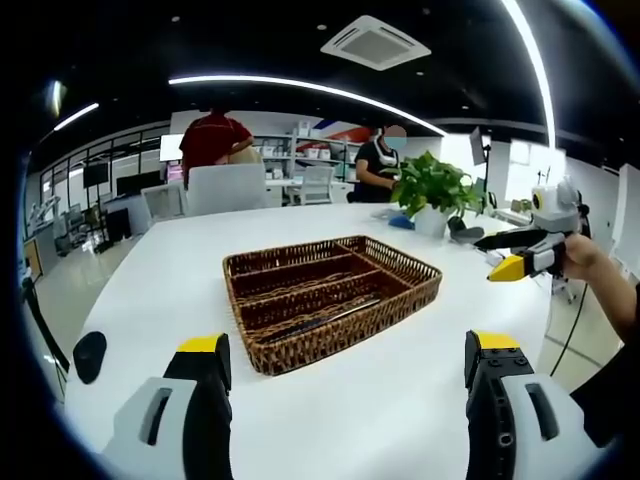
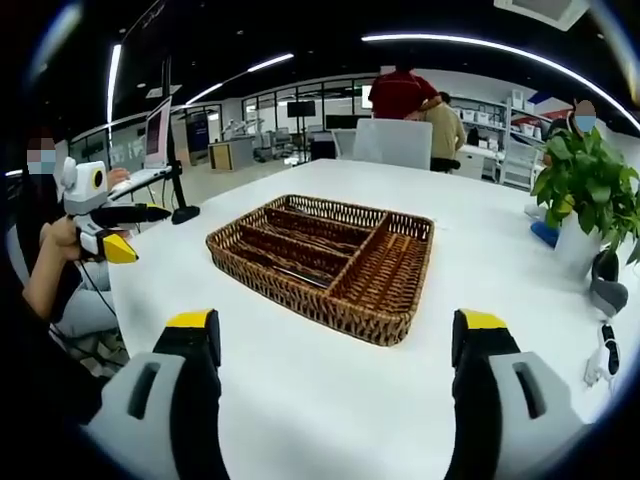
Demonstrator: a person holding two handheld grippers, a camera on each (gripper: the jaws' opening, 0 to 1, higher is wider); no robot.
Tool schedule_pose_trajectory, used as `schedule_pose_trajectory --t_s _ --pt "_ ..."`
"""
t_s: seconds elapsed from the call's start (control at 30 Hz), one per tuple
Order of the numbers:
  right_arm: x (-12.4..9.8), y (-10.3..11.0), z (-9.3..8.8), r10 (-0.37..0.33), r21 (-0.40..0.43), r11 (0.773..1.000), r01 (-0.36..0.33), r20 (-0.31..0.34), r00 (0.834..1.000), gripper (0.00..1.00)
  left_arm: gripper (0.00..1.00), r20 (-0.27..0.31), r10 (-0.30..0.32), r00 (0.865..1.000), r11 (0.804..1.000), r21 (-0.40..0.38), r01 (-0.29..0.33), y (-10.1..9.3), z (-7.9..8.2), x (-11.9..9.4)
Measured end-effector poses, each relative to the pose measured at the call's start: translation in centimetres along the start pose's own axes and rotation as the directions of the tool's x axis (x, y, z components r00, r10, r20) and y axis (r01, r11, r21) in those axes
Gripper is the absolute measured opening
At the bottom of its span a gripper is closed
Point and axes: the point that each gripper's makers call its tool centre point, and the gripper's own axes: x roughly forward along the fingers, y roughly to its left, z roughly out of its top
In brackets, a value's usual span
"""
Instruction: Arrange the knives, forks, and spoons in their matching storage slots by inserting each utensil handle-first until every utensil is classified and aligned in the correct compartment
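Nearest the lens of the left gripper view, left gripper (image 1: 345,375) with yellow-tipped jaws spread wide, nothing between them, hovering over bare white table (image 1: 400,400). Same in the right gripper view: right gripper (image 2: 335,350) released, jaws well apart, empty, above the table (image 2: 330,400).

Just beyond, mid-table: wicker tray (image 1: 300,345), rectangular, split into long narrow slots plus one wider compartment. Dark slender utensil (image 1: 325,318) lying lengthwise in a near slot in the left gripper view; kind and handle direction too small to tell. Tray (image 2: 375,320) seen from the other side in the right gripper view, with a dark utensil (image 2: 290,272) along a slot.

Beside the tray, at the table edge, the other gripper held in a hand (image 1: 585,255), (image 2: 60,240).

Farther back: potted plant (image 1: 432,190), (image 2: 590,190) on the table, white chair (image 1: 228,188) behind it, people standing at shelves.
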Motion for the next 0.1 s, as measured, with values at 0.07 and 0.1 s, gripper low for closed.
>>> schedule_pose_trajectory --t_s 0.07,0.1 --pt "0.0 0.01 -0.08 0.002 0.0 1.0 -0.002 -0.002 1.0 0.98 0.99 0.003 -0.002 1.0 1.0 0.004 0.002 -0.09 0.1 -0.07" --pt "-0.01 0.03 -0.11 0.003 0.001 1.0 -0.003 -0.003 1.0 0.98 0.99 0.003 -0.002 1.0 1.0 0.005 0.002 -0.09 0.11 -0.09"
